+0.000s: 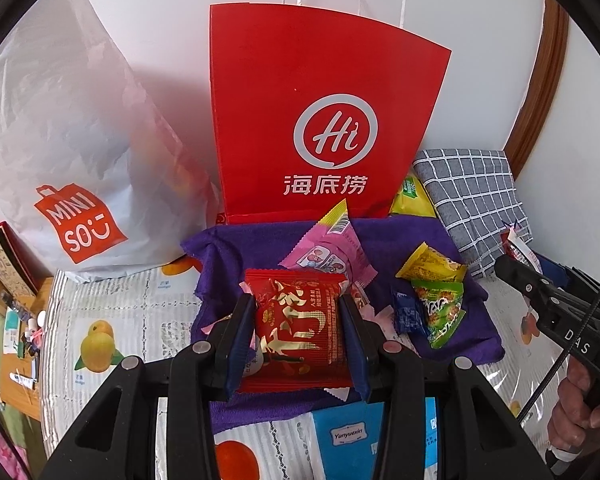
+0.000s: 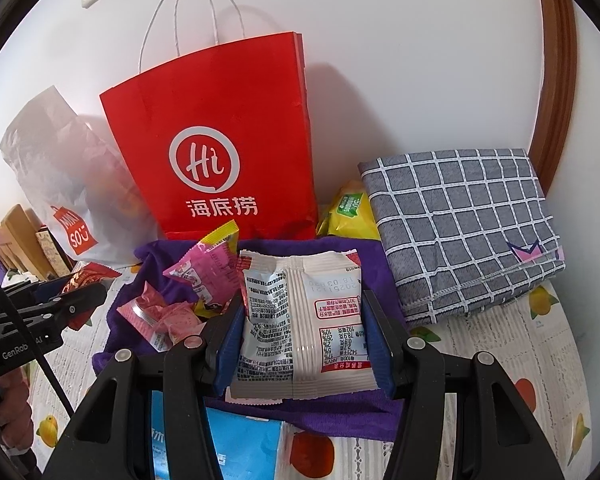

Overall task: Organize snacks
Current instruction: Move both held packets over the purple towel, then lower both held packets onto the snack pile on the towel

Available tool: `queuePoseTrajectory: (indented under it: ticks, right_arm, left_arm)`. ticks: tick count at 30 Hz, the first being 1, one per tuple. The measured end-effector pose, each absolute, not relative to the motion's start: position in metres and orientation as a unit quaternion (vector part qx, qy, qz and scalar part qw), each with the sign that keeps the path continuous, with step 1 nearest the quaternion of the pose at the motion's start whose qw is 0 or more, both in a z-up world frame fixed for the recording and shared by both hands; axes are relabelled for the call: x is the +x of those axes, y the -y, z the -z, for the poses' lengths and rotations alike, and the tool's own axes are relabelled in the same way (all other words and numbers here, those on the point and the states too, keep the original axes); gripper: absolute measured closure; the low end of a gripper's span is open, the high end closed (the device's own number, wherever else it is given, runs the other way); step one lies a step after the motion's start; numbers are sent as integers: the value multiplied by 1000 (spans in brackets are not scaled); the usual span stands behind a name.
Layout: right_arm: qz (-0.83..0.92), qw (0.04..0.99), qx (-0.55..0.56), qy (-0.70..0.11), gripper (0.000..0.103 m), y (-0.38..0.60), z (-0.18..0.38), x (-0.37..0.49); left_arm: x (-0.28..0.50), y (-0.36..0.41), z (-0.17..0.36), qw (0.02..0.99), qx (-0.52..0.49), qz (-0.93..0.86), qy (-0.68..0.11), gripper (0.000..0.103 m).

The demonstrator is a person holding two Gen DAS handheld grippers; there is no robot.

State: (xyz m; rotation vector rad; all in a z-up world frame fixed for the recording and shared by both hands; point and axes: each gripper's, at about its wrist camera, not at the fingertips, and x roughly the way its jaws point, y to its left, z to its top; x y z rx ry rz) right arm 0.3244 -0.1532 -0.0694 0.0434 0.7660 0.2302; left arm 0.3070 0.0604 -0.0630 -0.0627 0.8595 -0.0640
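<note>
Packets already in both grips: left hand-held gripper pinches a red foil snack packet, right hand-held gripper a white printed sachet — tall red paper bag stands straight ahead, beyond the purple cloth, left nearer I judge.

I am seeing the yellow packet half hiding behind the red bag; the blue box is running off the bottom edge.

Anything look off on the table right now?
Nothing damaged or spilled. Loose snacks lie scattered on the purple cloth, unsorted. A yellow packet is wedged behind the red bag, beside the folded checked cloth.
</note>
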Motion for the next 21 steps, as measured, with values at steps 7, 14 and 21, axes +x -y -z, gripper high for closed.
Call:
queuePoseTrajectory:
  ticks: [7, 14, 21]
  right_arm:
    - [-114, 920, 20, -375, 49, 155, 74, 331]
    - [-118, 918, 17, -377, 49, 156, 78, 338]
    - [-124, 916, 13, -381, 49, 154, 84, 343]
  left_arm:
    - [313, -58, 64, 907, -32, 32, -418, 63]
    - [319, -59, 68, 904, -41, 34, -423, 63]
    - [325, -59, 70, 903, -51, 35, -425, 63]
